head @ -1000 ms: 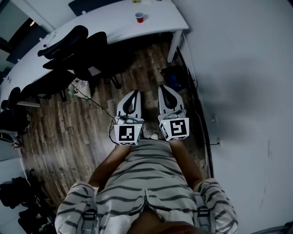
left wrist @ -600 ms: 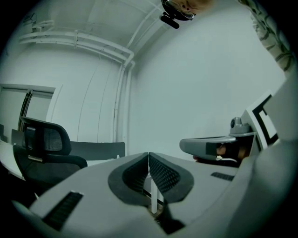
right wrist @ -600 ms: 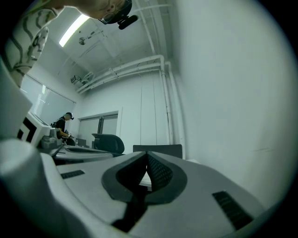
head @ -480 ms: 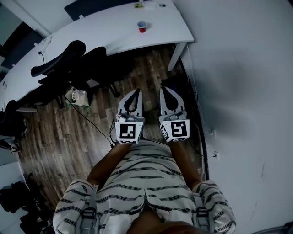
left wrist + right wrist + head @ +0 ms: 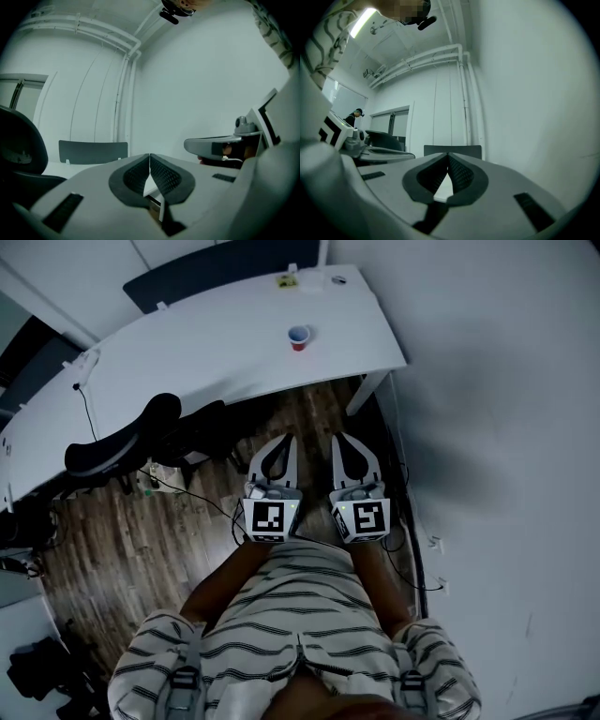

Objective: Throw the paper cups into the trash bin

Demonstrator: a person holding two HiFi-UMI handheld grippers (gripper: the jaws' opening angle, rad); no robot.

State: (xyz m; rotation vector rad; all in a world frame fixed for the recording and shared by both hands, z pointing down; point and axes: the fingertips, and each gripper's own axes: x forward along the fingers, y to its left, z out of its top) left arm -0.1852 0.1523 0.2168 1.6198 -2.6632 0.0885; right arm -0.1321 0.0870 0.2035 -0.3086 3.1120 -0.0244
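Note:
A red paper cup stands upright on the white desk near its right end, well ahead of both grippers. My left gripper and right gripper are held side by side over the wooden floor, pointing level toward the desk. The left gripper has its jaws closed tip to tip with nothing between them. The right gripper is likewise shut and empty. No trash bin shows in any view.
Black office chairs stand under the desk at the left, with cables on the wooden floor. A white wall runs close along the right. A dark panel rises behind the desk. A desk leg stands ahead right.
Both grippers and the person have moved toward the desk; the desk and red cup now lie lower and nearer in the head view. The jaws stayed shut.

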